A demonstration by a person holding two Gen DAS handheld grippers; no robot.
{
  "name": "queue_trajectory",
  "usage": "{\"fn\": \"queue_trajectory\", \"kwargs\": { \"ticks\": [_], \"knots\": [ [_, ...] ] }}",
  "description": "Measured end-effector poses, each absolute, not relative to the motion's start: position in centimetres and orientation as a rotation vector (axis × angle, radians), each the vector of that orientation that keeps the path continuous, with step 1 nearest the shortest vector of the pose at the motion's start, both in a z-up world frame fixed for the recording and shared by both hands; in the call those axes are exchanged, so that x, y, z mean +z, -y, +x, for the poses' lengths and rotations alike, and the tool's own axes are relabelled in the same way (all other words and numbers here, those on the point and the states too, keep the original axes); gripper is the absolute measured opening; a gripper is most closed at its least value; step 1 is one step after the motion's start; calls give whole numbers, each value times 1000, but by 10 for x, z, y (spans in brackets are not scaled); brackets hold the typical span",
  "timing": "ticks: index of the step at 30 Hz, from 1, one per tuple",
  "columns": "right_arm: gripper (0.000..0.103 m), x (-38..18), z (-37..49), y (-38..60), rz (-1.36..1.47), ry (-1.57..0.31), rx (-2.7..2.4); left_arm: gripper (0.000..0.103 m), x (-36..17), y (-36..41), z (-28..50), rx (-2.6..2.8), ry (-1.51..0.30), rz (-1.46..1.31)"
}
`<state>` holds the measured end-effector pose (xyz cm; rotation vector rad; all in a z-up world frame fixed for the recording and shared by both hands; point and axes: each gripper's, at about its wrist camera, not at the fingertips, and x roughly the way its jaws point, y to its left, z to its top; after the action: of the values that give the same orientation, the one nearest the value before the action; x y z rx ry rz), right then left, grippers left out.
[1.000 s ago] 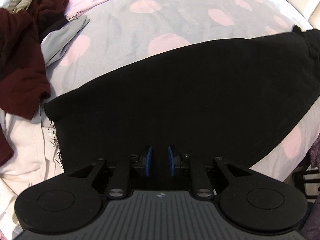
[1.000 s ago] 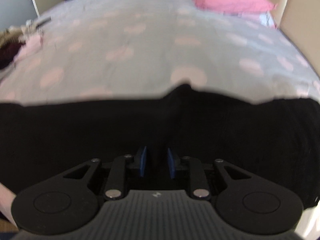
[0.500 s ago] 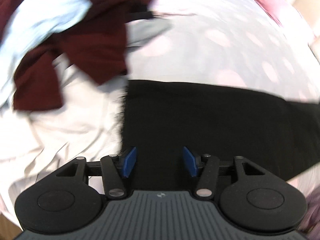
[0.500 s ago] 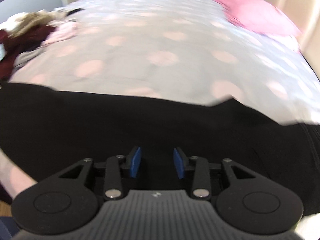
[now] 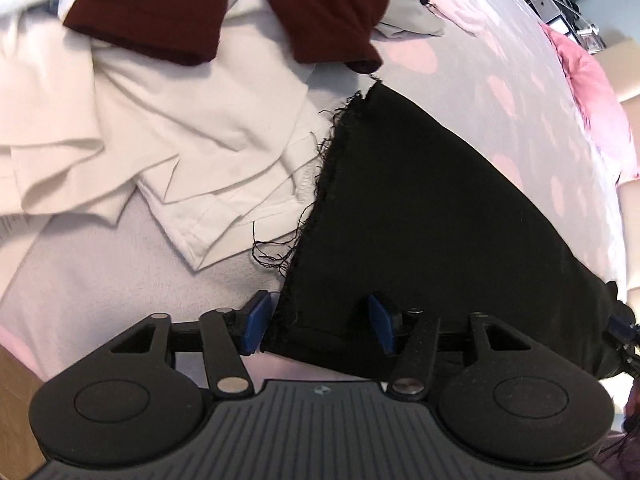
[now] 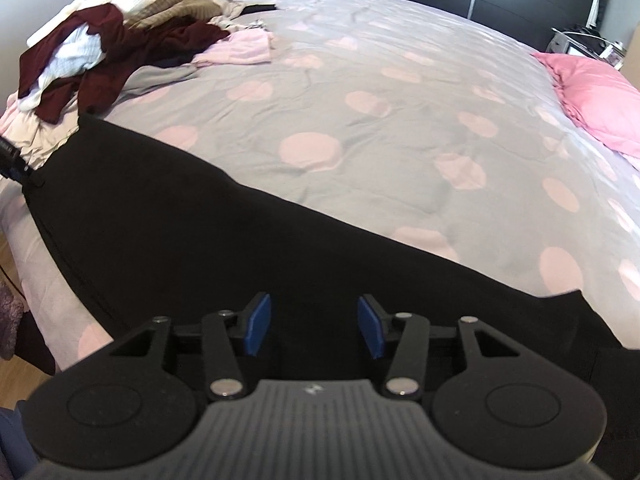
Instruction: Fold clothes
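A black garment (image 5: 420, 208) with a frayed raw edge lies flat along the near side of the bed; it also shows in the right wrist view (image 6: 208, 240). My left gripper (image 5: 318, 322) is open, its blue pads on either side of the garment's near left corner. My right gripper (image 6: 314, 326) is open over the garment's near edge, holding nothing. A small part of the right gripper (image 5: 622, 332) shows at the far right edge of the left wrist view.
White garments (image 5: 160, 120) and a maroon garment (image 5: 320, 8) lie just left of the black one. A pile of clothes (image 6: 120, 40) sits at the bed's far left. The grey bedspread with pink dots (image 6: 380, 100) stretches beyond, with a pink pillow (image 6: 592, 92) at right.
Both grippers opened and let go of the black garment. The left gripper swung left to the garment's frayed corner; the right gripper turned left.
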<state>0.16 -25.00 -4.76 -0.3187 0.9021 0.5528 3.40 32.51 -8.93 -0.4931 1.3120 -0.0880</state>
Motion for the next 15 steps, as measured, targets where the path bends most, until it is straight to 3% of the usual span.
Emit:
{"fn": "queue_trajectory", "kwargs": {
  "ticks": [2,6,15],
  "knots": [
    [54,-49,3,242,-332,-903,568,40,-86,-317,36,-103,-1307,-437],
    [55,-53,-1,225,-370,-905,607,15,-74,-304,35,-119,-1263,-345],
    [56,-61,-19,194,-539,-899,711,8,-22,-260,24,-227,-1096,-131]
  ]
}}
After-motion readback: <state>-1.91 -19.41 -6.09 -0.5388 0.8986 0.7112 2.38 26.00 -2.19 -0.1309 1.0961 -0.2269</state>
